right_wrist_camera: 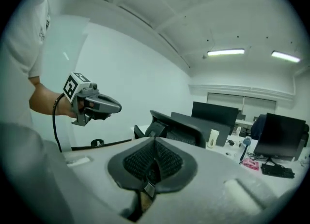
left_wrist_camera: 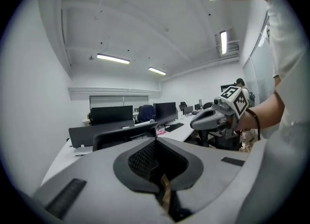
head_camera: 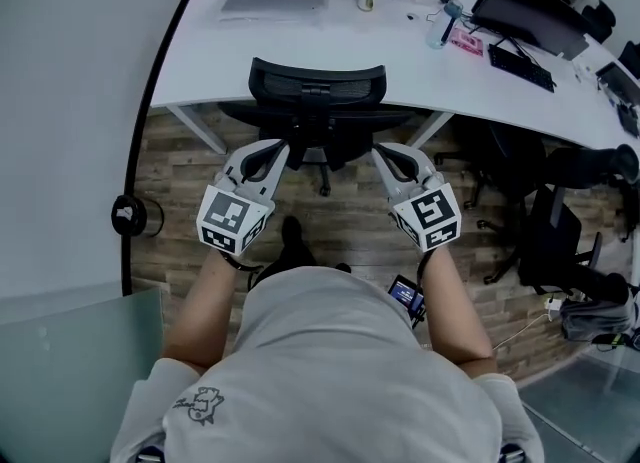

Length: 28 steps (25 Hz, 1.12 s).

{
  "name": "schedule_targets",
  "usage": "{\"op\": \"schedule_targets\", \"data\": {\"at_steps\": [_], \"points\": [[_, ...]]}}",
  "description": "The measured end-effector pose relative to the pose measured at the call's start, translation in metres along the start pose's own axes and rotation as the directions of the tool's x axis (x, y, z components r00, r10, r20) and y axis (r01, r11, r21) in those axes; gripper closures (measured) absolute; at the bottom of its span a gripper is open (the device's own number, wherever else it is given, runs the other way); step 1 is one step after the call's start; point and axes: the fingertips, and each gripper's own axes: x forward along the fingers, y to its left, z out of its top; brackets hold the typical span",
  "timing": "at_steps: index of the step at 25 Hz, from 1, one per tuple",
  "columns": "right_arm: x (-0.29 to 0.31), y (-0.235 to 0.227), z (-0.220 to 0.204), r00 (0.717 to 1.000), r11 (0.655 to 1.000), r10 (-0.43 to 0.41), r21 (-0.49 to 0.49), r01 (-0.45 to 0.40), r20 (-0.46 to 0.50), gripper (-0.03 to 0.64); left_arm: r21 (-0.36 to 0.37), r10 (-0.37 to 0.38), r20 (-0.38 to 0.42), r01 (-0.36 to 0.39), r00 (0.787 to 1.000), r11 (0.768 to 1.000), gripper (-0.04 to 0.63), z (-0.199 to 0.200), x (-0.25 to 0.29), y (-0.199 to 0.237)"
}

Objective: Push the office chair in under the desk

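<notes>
While the left gripper (head_camera: 272, 151) & right gripper (head_camera: 385, 154) have fingers pressed together on nothing, the chair (head_camera: 318, 91) sits w/ its seat under the tabletop (head_camera: 400, 56), back at the near edge. Risk: an uneven push swivels it into a desk leg (head_camera: 200, 129).

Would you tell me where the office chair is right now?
In the head view, the office chair sits upper centre against the white desk, just ahead of the left gripper and right gripper.
</notes>
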Motion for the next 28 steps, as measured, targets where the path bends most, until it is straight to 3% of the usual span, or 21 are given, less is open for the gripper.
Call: {"op": "schedule_targets", "data": {"at_steps": [6, 16, 28], "points": [[-0.034, 0.015, 0.011, 0.998, 1.0, -0.01, 0.024, 0.009, 0.061, 0.614, -0.028, 0.013, 0.032, -0.012, 0.999, 1.0, 0.597, 0.005, -0.023, -0.027], [-0.079, 0.025, 0.01, 0.997, 1.0, 0.029, -0.005, -0.029, 0.071, 0.614, -0.011, 0.039, 0.052, -0.039, 0.998, 0.999, 0.597, 0.025, -0.048, -0.068], [-0.112, 0.044, 0.009, 0.997, 0.999, 0.025, -0.025, -0.024, 0.078, 0.614, 0.019, -0.031, 0.047, 0.03, 0.998, 0.999, 0.597, 0.023, -0.063, -0.092]]}}
